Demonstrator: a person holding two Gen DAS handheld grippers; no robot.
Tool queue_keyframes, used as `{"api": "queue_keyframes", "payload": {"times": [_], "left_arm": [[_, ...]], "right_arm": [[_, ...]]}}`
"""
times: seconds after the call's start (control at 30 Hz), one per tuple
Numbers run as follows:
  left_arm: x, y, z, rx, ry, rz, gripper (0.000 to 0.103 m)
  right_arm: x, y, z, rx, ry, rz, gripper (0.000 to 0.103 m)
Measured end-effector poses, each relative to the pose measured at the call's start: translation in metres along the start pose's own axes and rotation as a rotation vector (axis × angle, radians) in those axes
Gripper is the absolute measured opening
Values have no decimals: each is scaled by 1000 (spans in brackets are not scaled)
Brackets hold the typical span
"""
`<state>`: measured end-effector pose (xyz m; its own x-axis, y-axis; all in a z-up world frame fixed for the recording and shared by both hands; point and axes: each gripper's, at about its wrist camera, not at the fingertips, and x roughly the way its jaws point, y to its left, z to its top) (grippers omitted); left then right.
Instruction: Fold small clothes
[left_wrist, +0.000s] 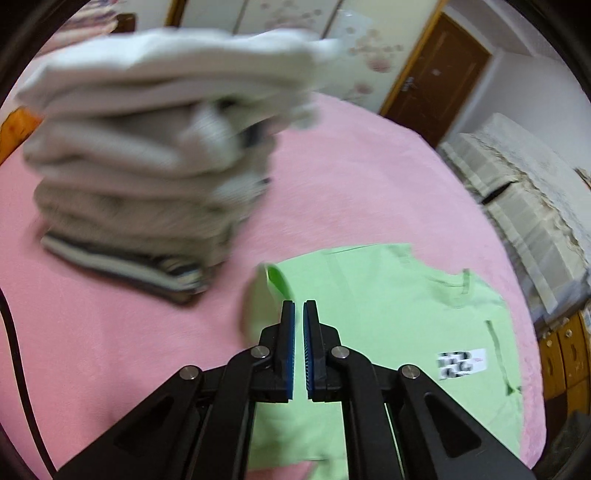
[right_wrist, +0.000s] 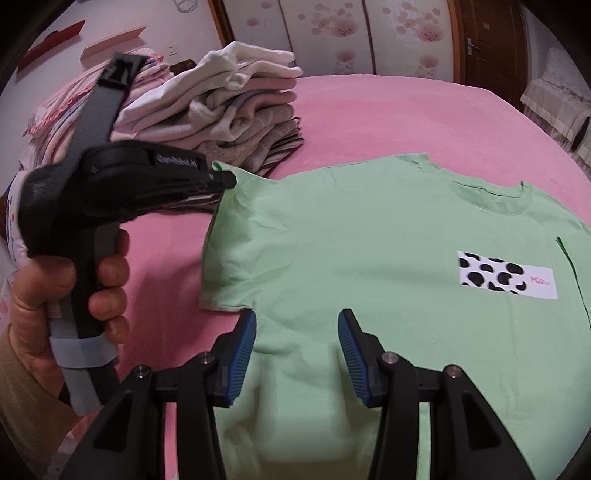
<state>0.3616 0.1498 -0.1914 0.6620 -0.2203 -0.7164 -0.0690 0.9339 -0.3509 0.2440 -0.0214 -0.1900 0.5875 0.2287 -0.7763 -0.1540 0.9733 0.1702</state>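
A light green T-shirt (right_wrist: 369, 240) with a black-and-white spotted patch (right_wrist: 506, 275) lies on the pink bed; it also shows in the left wrist view (left_wrist: 388, 306). My left gripper (left_wrist: 299, 306) is shut on the edge of the shirt's left sleeve (left_wrist: 258, 299), which is lifted and curled. In the right wrist view the left gripper (right_wrist: 225, 180) pinches that sleeve edge at the shirt's far left corner. My right gripper (right_wrist: 297, 321) is open, hovering over the shirt's near part just below the sleeve, holding nothing.
A tall stack of folded clothes (right_wrist: 229, 114) stands on the pink bedspread (right_wrist: 388, 110) left of the shirt; it also shows in the left wrist view (left_wrist: 147, 166). Quilts (right_wrist: 74, 110) lie behind it. A covered sofa (left_wrist: 524, 206) and a brown door (left_wrist: 439, 77) are at the right.
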Motion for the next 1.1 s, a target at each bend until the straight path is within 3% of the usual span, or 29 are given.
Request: {"api": "queue_keyframes", "payload": {"times": [0.17, 0.3, 0.4, 0.43, 0.47, 0.57, 0.73, 0.97, 1.1], "left_arm": [[6, -56, 10, 60, -3, -49, 3], [13, -78, 7, 75, 23, -42, 4], [7, -68, 1, 96, 19, -5, 39], [3, -58, -2, 98, 12, 14, 58], [-2, -48, -3, 96, 1, 36, 68], [-12, -11, -7, 94, 11, 85, 70], [-5, 40, -12, 60, 91, 89, 74], [25, 101, -23, -68, 181, 11, 74], [44, 127, -27, -142, 192, -42, 66]], "right_arm": [[-14, -32, -1, 65, -23, -22, 46], [-25, -55, -5, 95, -28, -48, 46], [-29, -64, -6, 96, -24, -52, 46], [-30, -66, -5, 94, -25, -51, 46], [-31, -66, -6, 91, -27, -49, 46], [-30, -61, -2, 77, -32, -47, 46], [-18, -47, 14, 62, -30, -56, 46], [8, -29, 47, 37, -23, -47, 46], [19, -20, 58, 40, -23, -29, 46]]}}
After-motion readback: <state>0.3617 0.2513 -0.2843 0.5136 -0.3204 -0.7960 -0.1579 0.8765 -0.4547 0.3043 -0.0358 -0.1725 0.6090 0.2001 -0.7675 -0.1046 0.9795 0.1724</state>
